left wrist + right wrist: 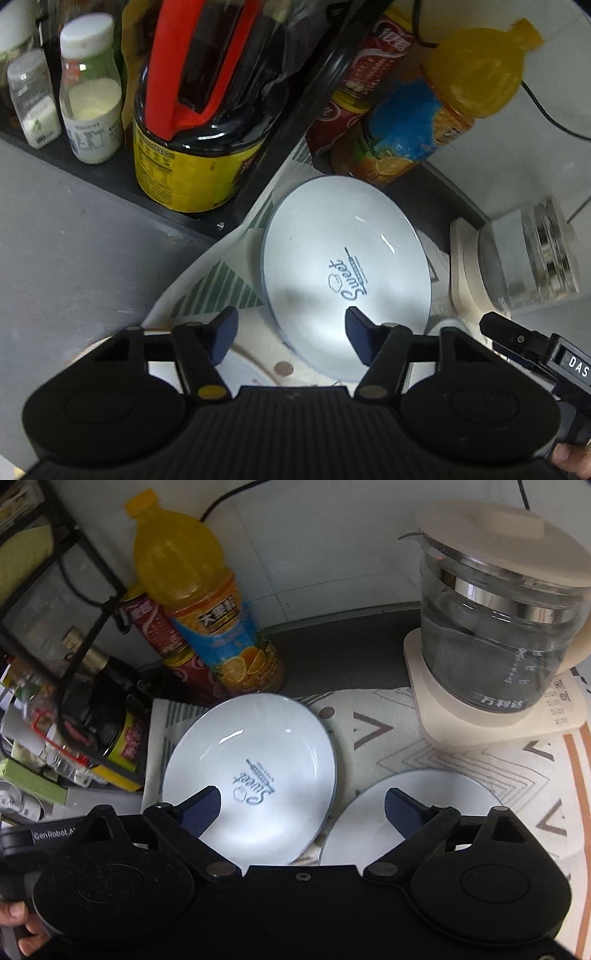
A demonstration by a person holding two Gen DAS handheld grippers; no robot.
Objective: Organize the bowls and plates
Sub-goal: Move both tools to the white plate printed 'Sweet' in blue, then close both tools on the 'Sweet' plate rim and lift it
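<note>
A glossy white plate (255,771) lies mid-frame beside a second plate (413,812) at lower right. Both the left gripper (291,332) and right gripper (303,808) hover unclenched, holding nothing. The plates look stiff, slippery and breakable; best pinched at the rim.

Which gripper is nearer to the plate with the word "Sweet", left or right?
Left. The left gripper has its open jaws on either side of the near rim of the Sweet plate. The right gripper hangs between it and the plain plate.
</note>
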